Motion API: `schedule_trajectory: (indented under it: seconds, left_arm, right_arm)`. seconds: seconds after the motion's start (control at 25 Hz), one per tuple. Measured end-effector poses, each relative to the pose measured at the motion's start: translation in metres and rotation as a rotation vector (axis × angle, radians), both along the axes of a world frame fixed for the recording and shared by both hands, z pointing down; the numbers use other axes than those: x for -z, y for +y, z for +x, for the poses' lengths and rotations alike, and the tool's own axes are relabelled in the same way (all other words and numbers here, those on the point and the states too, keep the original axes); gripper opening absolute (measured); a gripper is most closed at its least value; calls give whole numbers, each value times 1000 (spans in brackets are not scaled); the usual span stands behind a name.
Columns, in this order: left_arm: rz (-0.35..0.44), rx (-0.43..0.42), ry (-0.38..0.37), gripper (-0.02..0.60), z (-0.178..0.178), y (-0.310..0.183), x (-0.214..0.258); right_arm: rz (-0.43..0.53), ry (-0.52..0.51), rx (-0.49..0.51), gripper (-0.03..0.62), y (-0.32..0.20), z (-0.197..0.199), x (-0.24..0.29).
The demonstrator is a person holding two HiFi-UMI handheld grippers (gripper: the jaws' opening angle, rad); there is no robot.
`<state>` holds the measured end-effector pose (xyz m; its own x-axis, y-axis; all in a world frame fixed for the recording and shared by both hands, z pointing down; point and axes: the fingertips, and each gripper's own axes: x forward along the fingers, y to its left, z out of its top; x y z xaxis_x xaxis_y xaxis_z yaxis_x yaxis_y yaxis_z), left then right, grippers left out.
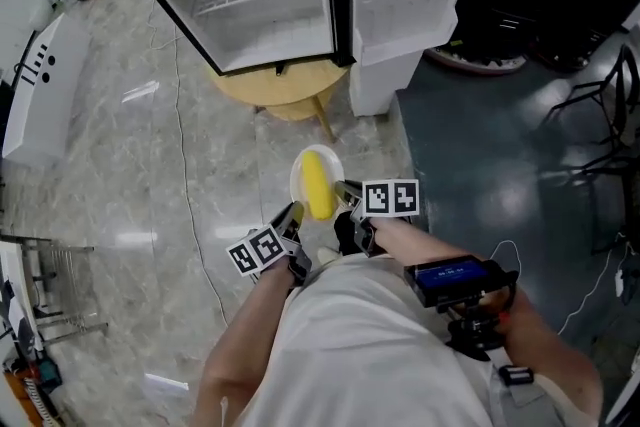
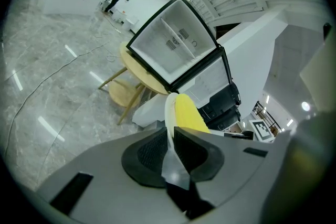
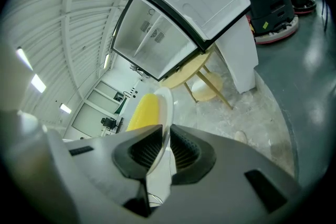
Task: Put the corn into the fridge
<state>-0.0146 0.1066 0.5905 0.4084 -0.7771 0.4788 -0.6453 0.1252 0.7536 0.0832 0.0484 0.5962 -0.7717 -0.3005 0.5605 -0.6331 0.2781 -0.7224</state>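
Left gripper (image 2: pixel 171 138) on plate (image 2: pixel 169 112); yellow corn (image 2: pixel 189 113)

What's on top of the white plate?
An ear of yellow corn lies on the plate, whose rim the left gripper and right gripper pinch from opposite sides. The plate's middle is hidden beneath the corn, so anything under it cannot be seen.

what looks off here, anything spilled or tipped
Nothing is spilled or damaged. The corn lies on a white plate, which the left gripper and right gripper pinch at opposite rims. The only oddity is that the open fridge seems perched on a small round wooden table.
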Motion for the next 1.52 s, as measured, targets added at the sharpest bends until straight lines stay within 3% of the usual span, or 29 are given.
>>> schedule_trajectory:
  seconds: [0.24,0.8,1.52]
  left_arm:
    - [-15,22,-1,48,-19,-18,-3]
    - [-16,54,-15,48,-69,-114,0]
    - [-43,108,-27,48,-90,-206,-8]
  right_arm:
    - [-16,1,24,46,-21,-20,-3]
    - [-25,-14,52,46,-118,-72,0]
    - [-42,-26,104,44,-218,-98,-7]
